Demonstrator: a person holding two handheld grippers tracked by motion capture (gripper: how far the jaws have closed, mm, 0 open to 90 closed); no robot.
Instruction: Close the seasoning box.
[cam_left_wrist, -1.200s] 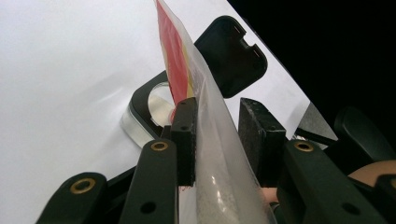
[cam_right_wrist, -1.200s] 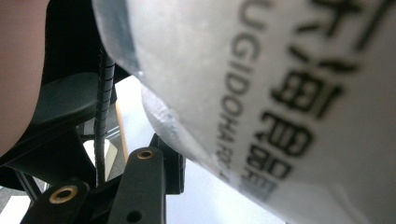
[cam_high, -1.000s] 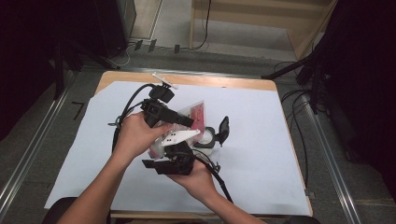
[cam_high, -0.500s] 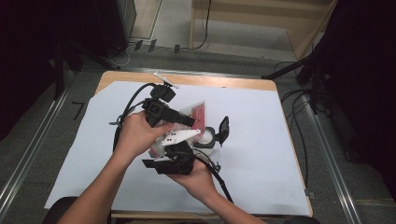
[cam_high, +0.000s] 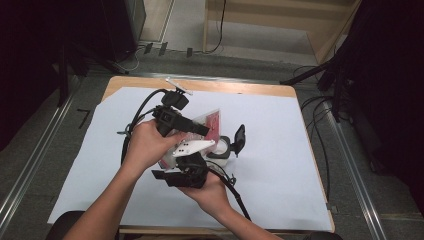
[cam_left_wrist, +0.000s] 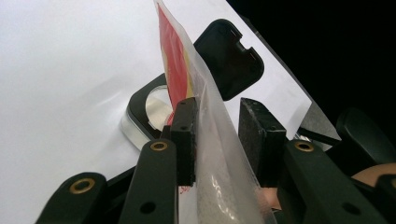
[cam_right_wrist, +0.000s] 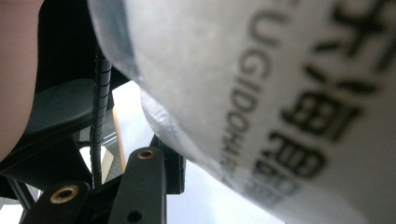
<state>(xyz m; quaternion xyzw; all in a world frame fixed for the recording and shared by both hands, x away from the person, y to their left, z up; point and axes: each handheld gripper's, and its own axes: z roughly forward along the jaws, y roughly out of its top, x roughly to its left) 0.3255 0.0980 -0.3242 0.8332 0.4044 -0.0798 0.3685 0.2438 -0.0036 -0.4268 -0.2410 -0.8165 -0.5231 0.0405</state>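
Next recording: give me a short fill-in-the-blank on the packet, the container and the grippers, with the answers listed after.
1. In the left gripper view, the packet passes ____ the left gripper's two pads.
2. The round container on the table has its black lid flipped ____.
3. The table is covered with a ____ sheet.
4. In the right gripper view, the packet's printing is ____ in colour.

Missing words: between; open; white; black
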